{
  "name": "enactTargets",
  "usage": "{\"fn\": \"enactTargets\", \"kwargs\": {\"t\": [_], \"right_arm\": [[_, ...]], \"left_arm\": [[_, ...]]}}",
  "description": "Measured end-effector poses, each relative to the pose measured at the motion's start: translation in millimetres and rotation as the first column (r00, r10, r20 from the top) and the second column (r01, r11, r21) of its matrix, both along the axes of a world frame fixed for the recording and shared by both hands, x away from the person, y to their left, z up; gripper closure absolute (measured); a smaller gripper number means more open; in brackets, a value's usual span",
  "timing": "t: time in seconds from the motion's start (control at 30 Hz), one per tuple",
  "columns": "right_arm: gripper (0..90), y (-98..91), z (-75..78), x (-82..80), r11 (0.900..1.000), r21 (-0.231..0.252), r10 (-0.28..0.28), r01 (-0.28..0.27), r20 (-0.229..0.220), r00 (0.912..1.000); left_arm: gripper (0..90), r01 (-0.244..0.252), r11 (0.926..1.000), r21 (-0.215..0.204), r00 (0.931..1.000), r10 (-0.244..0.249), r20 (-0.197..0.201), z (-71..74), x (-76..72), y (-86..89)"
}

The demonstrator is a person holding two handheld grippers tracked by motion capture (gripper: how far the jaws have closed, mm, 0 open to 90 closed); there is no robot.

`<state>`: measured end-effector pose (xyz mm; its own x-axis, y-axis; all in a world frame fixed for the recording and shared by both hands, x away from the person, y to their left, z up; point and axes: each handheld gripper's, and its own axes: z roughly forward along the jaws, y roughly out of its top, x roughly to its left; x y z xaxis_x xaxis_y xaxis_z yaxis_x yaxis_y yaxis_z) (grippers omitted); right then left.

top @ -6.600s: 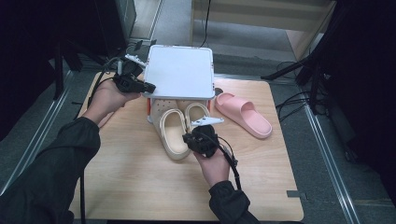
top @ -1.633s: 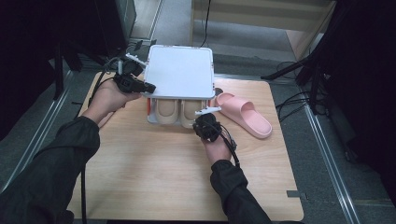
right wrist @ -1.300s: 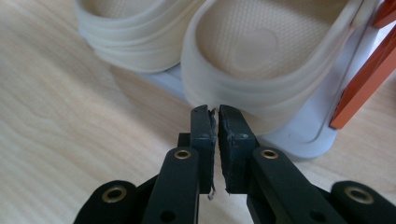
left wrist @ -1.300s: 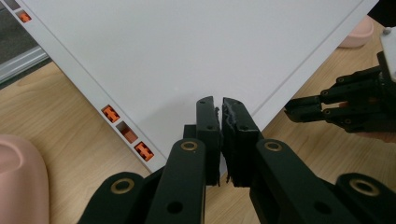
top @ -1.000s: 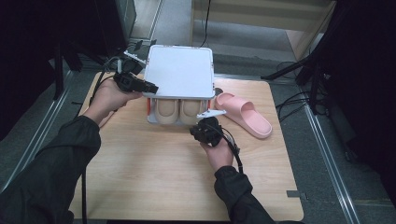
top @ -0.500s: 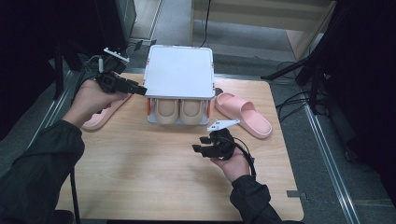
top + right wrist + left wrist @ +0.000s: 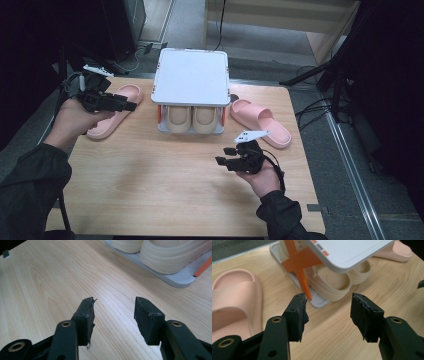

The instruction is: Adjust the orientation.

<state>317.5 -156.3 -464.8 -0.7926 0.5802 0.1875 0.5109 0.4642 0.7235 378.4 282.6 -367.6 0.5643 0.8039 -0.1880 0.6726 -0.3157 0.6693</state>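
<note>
- Both grippers have drawn back from the shoe rack (image 7: 191, 80) since the earlier frame, jaws just opened wide with nothing between them.
- Left gripper (image 7: 131, 106) hovers over the left pink slipper (image 7: 114, 111).
- Right gripper (image 7: 223, 155) hangs above bare table (image 7: 150, 185).
- Beige slippers (image 7: 192, 119) sit inside the rack; another pink slipper (image 7: 261, 121) lies right of it.

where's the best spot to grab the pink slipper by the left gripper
Probably the strap of the left pink slipper: it arches above the sole, leaving an opening a jaw could slip into. The left gripper, jaws open and empty, hangs over the slipper's end nearest the white rack, so coming down from above with one jaw under the strap looks easiest.
</note>
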Motion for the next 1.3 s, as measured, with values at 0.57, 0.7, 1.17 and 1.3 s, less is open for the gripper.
{"fn": "enactTargets", "kwargs": {"t": [0.57,0.7,1.17,1.3], "right_arm": [[52.2,-3.4,-2.4,3.3,0.9984,0.054,-0.018,0.018,-0.009,0.9998],[52.3,-4.4,-2.6,3.8,0.9982,0.056,-0.02,0.021,-0.013,0.9997],[52.2,-11.0,-0.6,2.1,0.9981,0.05,-0.036,0.036,-0.001,0.9994],[52.2,-14.5,-1.7,-0.8,0.998,0.043,-0.046,0.046,-0.004,0.999]], "left_arm": [[50.5,-0.117,0.9925,0.035,0.9903,0.119,-0.071,-66.4,23.5,40.5],[51.9,-0.139,0.989,0.052,0.9868,0.142,-0.078,-77.8,35.0,46.0],[54.0,-0.206,0.9742,0.091,0.9738,0.214,-0.078,-109.2,66.0,60.3],[54.2,-0.208,0.9728,0.101,0.9715,0.218,-0.094,-116.7,73.7,57.0]]}}
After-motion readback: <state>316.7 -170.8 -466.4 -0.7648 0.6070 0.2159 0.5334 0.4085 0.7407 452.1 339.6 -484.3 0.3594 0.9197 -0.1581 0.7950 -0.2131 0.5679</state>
